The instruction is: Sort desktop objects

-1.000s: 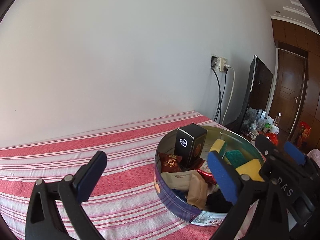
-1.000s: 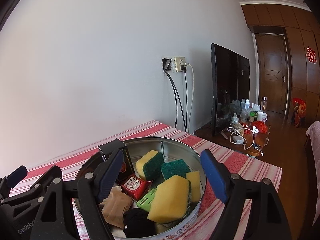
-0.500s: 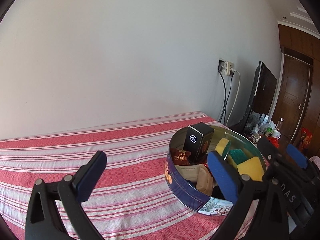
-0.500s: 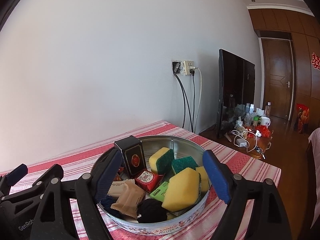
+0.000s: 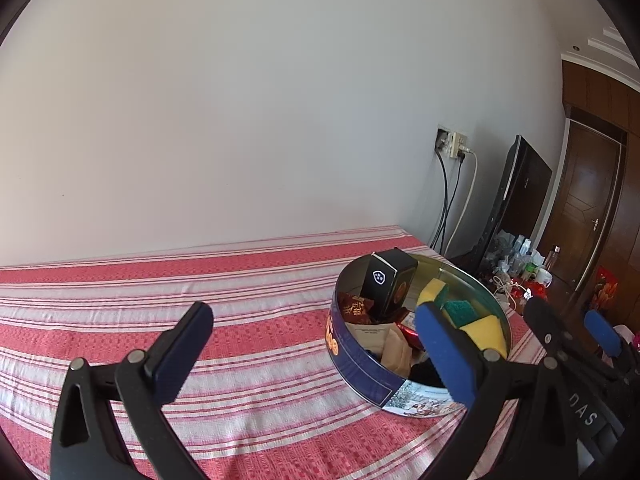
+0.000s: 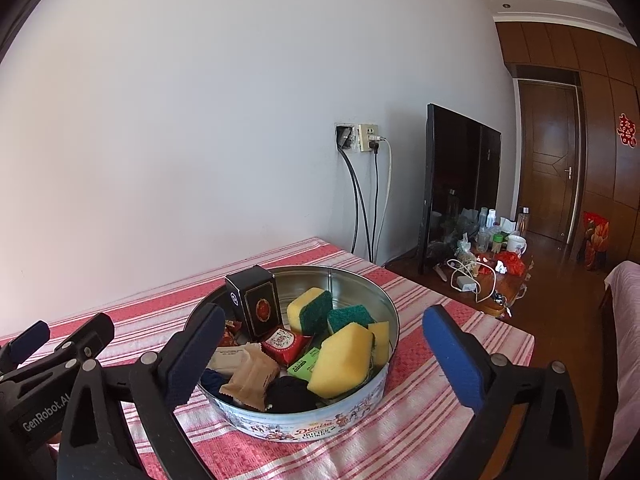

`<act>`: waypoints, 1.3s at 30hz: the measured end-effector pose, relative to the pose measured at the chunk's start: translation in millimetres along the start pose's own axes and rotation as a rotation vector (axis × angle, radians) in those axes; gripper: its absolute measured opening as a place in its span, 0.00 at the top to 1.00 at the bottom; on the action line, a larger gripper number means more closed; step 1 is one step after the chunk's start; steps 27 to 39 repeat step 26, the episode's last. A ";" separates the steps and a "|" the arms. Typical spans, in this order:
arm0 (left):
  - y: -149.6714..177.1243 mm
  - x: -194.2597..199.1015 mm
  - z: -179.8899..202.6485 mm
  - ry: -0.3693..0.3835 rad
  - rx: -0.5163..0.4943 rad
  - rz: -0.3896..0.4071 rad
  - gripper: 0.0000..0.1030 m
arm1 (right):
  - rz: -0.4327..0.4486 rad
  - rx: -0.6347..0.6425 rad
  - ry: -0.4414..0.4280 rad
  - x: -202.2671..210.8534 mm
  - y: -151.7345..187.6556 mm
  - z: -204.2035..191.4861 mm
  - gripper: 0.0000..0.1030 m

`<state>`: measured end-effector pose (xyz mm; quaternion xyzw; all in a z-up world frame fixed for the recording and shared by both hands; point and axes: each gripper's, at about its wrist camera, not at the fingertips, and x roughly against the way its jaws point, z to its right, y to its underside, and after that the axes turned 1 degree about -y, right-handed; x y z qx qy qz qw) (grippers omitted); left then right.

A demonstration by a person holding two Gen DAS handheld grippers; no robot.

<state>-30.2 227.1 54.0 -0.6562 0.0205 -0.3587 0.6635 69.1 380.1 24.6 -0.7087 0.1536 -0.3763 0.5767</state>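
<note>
Here: round cookie tin (image 6: 320, 420) on red-and-white striped tablecloth (image 5: 248, 292), near its right corner. Inside: black box (image 6: 256, 306) upright at rear left, yellow-green sponges (image 6: 340, 360) to right, red packet (image 6: 285, 342), tan wrappers (image 6: 250, 376), green packet, dark bundle. Right gripper (image 6: 320, 356) in front of tin, jaws opening wide, gripping nothing. Left gripper (image 5: 316, 352) spread wide over cloth, empty.

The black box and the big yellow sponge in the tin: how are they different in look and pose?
The black box stands upright at the tin's far left; the yellow sponge lies tilted near the front. The box is dark with a red emblem; the sponge is plain bright yellow. Both sit inside the round tin.
</note>
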 end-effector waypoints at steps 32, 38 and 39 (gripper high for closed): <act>20.2 46.4 -118.6 -0.450 -0.067 0.022 0.00 | -0.002 0.097 -0.256 32.3 20.7 -116.7 0.01; 20.2 46.4 -118.6 -0.450 -0.067 0.022 0.00 | -0.002 0.097 -0.256 32.3 20.7 -116.7 0.01; 20.2 46.4 -118.6 -0.450 -0.067 0.022 0.00 | -0.002 0.097 -0.256 32.3 20.7 -116.7 0.01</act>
